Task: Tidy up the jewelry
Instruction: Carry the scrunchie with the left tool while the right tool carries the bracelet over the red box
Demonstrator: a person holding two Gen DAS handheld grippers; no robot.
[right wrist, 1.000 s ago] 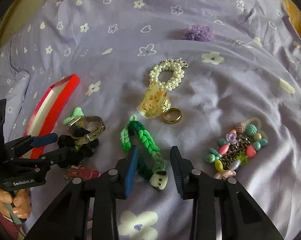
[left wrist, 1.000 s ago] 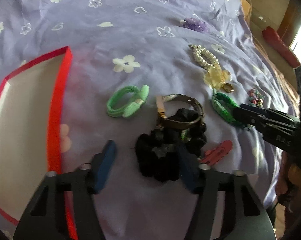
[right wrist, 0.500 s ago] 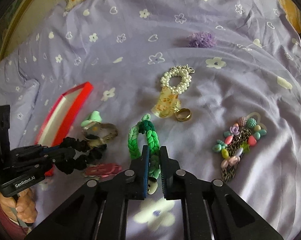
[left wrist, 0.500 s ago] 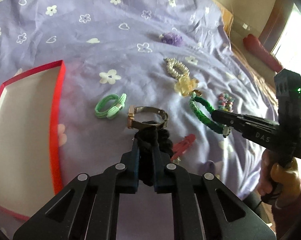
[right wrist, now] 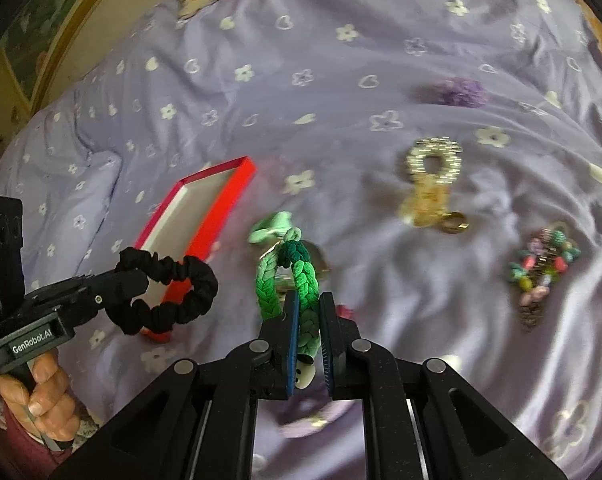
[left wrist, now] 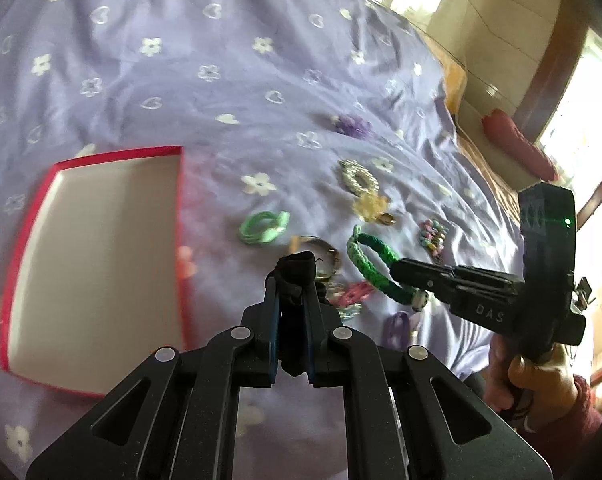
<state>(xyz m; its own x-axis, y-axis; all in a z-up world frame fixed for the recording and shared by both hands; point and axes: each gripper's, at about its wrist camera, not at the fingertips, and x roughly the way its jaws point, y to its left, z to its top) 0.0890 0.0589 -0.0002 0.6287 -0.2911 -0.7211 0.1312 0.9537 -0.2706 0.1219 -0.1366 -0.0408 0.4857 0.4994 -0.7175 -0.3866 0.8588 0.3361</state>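
Note:
My left gripper (left wrist: 292, 284) is shut on a black scrunchie (left wrist: 295, 270); in the right wrist view the scrunchie (right wrist: 173, 296) hangs as a loop from that gripper (right wrist: 135, 280), above the bed. My right gripper (right wrist: 309, 304) is shut on a green braided bracelet (right wrist: 297, 276) with a small white charm, lifted off the sheet; the left wrist view shows the bracelet (left wrist: 371, 258) too. A red box (left wrist: 180, 240) with a white inside lies open and empty to the left.
On the purple flowered sheet lie a light green hair tie (left wrist: 263, 226), a metal bracelet (left wrist: 325, 248), a pink clip (left wrist: 353, 294), a pearl bracelet (right wrist: 435, 158), a gold ring (right wrist: 455, 224), a beaded piece (right wrist: 541, 268) and a purple scrunchie (right wrist: 459, 92).
Both grippers went from open to shut, the left on the black scrunchie, the right on the green bracelet. Both then rose and drew back, lifting the pieces off the sheet.

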